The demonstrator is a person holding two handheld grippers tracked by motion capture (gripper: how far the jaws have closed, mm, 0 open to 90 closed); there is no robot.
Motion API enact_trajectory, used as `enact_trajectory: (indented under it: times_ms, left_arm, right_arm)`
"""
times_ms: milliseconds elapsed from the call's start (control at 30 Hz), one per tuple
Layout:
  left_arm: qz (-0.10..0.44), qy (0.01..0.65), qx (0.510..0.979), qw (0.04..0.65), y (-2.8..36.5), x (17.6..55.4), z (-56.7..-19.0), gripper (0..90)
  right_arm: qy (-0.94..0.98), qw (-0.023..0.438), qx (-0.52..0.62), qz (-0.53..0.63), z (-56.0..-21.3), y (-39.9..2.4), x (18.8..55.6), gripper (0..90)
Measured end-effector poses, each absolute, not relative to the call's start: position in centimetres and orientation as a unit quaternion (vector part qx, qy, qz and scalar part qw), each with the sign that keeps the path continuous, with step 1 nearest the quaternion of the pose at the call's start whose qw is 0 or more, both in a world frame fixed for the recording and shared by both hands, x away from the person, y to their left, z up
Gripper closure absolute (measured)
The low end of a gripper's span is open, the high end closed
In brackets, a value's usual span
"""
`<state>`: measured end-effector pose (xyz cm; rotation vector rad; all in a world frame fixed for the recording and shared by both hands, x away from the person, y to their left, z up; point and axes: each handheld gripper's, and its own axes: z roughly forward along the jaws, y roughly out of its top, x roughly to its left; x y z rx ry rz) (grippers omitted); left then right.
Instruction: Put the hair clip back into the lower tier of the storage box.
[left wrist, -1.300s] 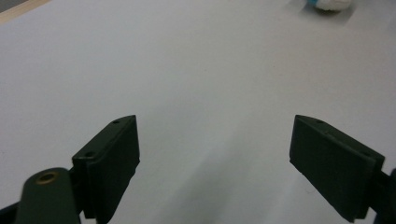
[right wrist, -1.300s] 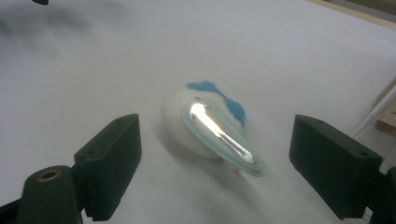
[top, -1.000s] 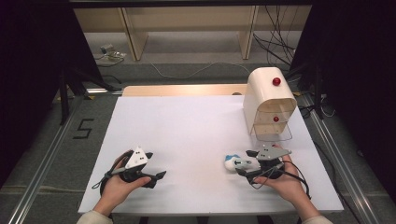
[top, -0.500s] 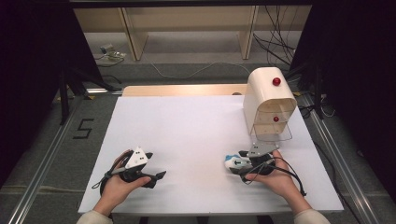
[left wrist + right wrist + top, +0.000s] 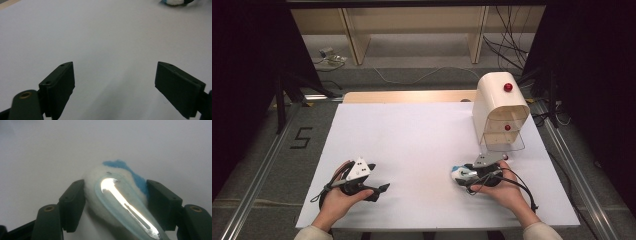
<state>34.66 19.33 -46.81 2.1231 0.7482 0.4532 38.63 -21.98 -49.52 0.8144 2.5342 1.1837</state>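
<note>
1. Right now the right gripper (image 5: 460,174) sits low-center-right of the high view, jaws just been closing around a white-and-blue plush toy (image 5: 117,195). Both pads touch the fluff in the right gripper view, so I read it as clamped on the toy, tho how firm I can't tell.
2. Left gripper (image 5: 115,87) rests at lower left of the high view, jaws spread wide w/ nothing between them, just bare white table (image 5: 412,140).
3. Toy lies on the table, lower right of center in the high view, just in front of a cream cabinet w/ red knobs (image 5: 499,107) whose clear drawer (image 5: 504,142) looks pulled out.
4. Progress, my guess: grasp is made or nearly so; lift + carry are left, prob toward that drawer. Toy not yet off the surface as far as I can see.
5. Orientation: a shiny pale-blue teardrop-shaped part (image 5: 125,205) on the toy runs from bottom right to upper center of the right gripper view, so the long axis goes roughly along the jaws, blue end pointing away from the camera.
</note>
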Motion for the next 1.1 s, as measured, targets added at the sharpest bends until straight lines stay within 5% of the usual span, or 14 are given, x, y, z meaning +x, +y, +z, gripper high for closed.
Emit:
enact_trajectory:
  times_ms: [1100]
  left_arm:
    - [0.18,0.298,0.843,0.41,19.4,34.7,-46.9,16.2]
  right_arm:
    - [0.853,0.121,0.28,0.424,-47.9,-22.5,38.5,40.1]
